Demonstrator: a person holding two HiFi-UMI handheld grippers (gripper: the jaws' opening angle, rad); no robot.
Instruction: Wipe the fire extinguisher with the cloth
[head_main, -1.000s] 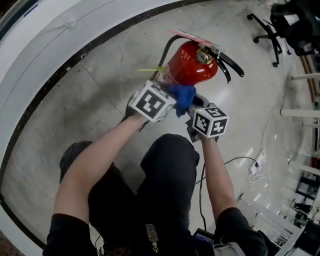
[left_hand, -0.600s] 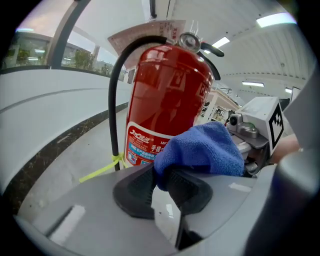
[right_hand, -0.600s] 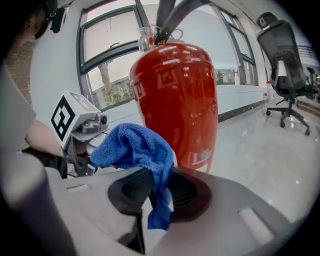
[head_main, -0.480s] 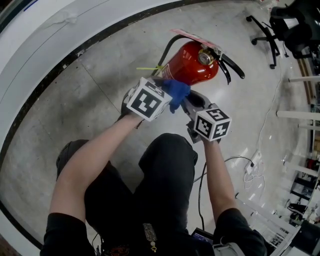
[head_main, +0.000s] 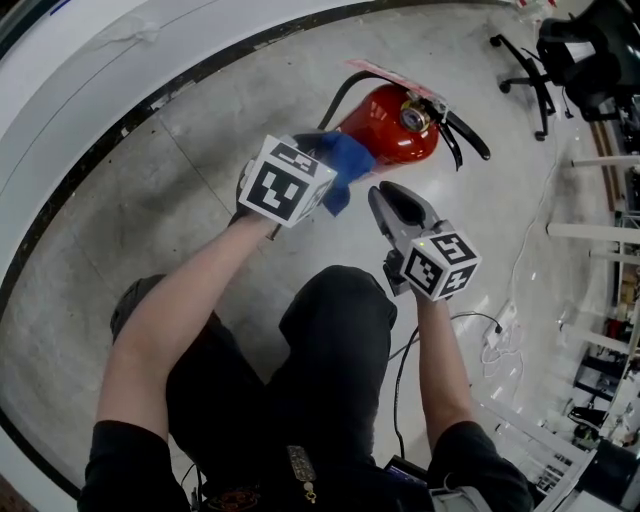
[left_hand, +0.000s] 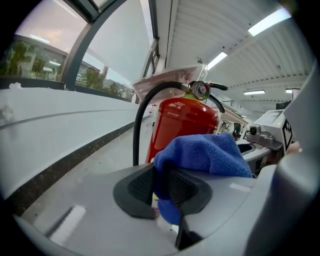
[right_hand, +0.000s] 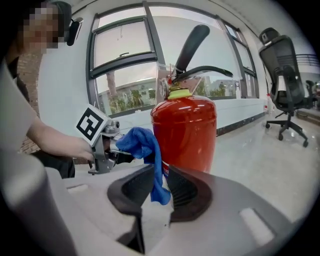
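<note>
A red fire extinguisher (head_main: 392, 128) (left_hand: 182, 120) (right_hand: 185, 131) stands upright on the concrete floor, with its black hose and handle on top. My left gripper (head_main: 318, 158) (left_hand: 162, 187) has just been closing and is shut on a blue cloth (head_main: 345, 165) (left_hand: 202, 154) (right_hand: 144, 144). It holds the cloth against the extinguisher's near left side. My right gripper (head_main: 388, 200) (right_hand: 162, 192) has just been opening and stands open just short of the extinguisher. Nothing is between its pads; the cloth's tail hangs beyond them.
A black office chair (head_main: 530, 60) (right_hand: 287, 85) stands at the far right. A curved white wall base with a dark strip (head_main: 120, 120) runs behind the extinguisher. A cable and plug block (head_main: 505, 335) lie on the floor at right. The person's legs are below the grippers.
The left gripper has lifted the cloth up and to the left along the extinguisher. The right gripper has drawn back from the cloth toward the lower right, and its jaws have parted.
</note>
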